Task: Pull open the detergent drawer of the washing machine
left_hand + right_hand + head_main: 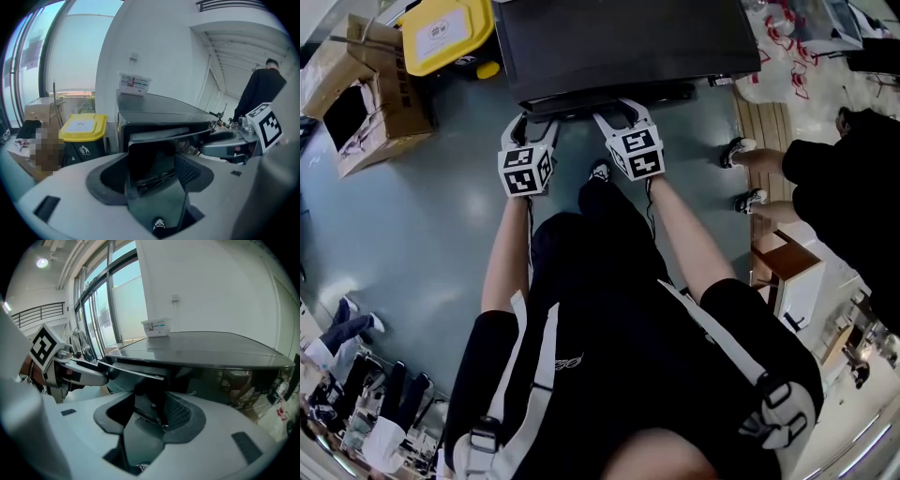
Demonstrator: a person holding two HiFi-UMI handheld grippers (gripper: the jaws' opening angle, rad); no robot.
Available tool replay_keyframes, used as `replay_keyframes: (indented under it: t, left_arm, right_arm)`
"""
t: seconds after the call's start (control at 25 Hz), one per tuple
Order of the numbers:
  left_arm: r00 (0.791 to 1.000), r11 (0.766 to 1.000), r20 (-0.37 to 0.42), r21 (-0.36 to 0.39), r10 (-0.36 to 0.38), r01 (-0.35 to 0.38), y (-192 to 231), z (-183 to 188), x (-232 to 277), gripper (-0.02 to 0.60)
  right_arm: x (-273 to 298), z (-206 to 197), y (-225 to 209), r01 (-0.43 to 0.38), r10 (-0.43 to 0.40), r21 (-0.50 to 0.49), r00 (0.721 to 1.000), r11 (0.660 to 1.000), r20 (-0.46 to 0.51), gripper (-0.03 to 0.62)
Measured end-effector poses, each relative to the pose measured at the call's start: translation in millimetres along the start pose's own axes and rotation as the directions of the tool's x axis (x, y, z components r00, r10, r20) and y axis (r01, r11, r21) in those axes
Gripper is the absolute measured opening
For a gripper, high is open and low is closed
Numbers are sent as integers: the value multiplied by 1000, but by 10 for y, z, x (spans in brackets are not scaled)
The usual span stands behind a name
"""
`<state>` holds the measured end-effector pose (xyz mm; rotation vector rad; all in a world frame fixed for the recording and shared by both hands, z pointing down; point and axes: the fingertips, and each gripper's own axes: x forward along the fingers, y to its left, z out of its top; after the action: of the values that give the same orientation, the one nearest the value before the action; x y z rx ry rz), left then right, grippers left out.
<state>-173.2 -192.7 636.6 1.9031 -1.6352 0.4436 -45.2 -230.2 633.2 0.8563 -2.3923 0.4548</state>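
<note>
Dark detergent drawer, partly out of black washing machine.
Jaws of right gripper clenched on drawer front; jaws of left gripper released at its left end; forearms outstretched, grippers tilted down.

floor: glossy grey-blue, pretty shiny tbh | sitting on it: dark washing machine, yellow-lidded bin just left of it, cardboard box further left | right side: small wooden stand, a bystander's sneakers near it
</note>
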Motion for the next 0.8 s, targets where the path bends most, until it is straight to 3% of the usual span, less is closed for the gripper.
replay_keyframes:
  t: [0.8]
  left_arm:
    - [1000, 1000, 7, -2, -6, 6, -85, -81, -106, 298]
  right_arm:
    - [-118, -85, 48, 15, -15, 5, 1000, 1000, -4, 199]
